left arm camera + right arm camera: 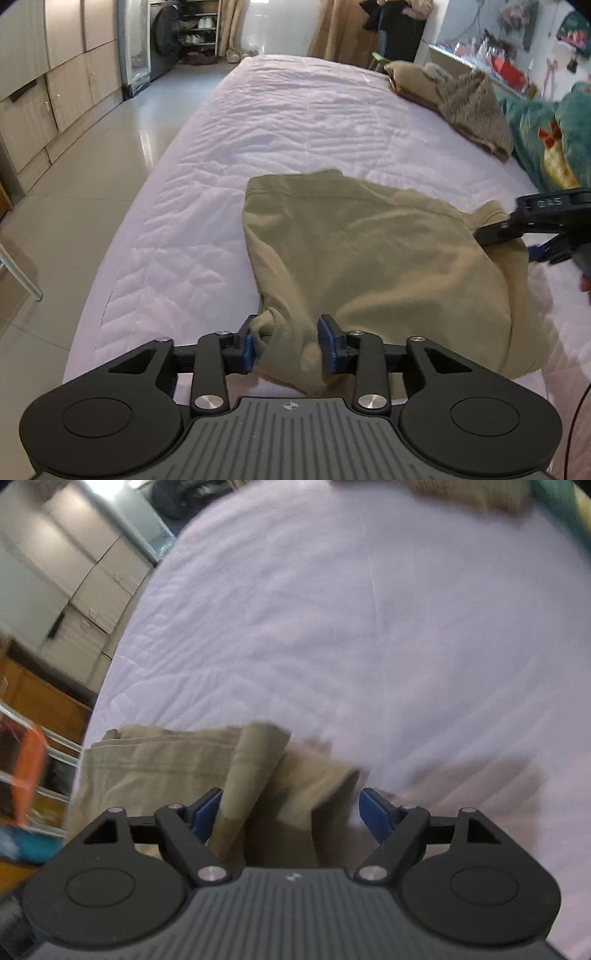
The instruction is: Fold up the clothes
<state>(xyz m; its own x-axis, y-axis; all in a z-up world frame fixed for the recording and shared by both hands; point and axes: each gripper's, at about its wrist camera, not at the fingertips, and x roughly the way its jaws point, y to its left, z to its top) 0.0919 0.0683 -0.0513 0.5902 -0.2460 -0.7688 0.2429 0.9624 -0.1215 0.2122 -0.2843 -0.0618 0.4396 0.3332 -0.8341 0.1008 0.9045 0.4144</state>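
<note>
One bed (295, 122) with a pale lilac quilted cover fills most of both views. Wood-tone cabinets (48, 74) line the floor side left of it. Teal patterned bedding (546, 147) sits at the bed's right edge, with a heap of tan and brown clothes (461, 99) just beside it at the far right of the mattress.

Olive-tan garment (369, 266) lies on the near part of the bed, partly folded, near corner bunched up.

Left gripper (290, 345): blue pads (328, 341) partly open, a bunched corner of the garment sits between them, cloth against both pads, so it looks gripped loosely.

Right gripper (290, 814): fingers spread wide; a folded strip of the garment (166, 771) passes between them, touching the left pad, clear gap at the right pad (375, 814). Not clamped. Right view is motion-blurred. In the left view the right gripper (495, 234) sits at the garment's right edge; grip there cannot tell.
</note>
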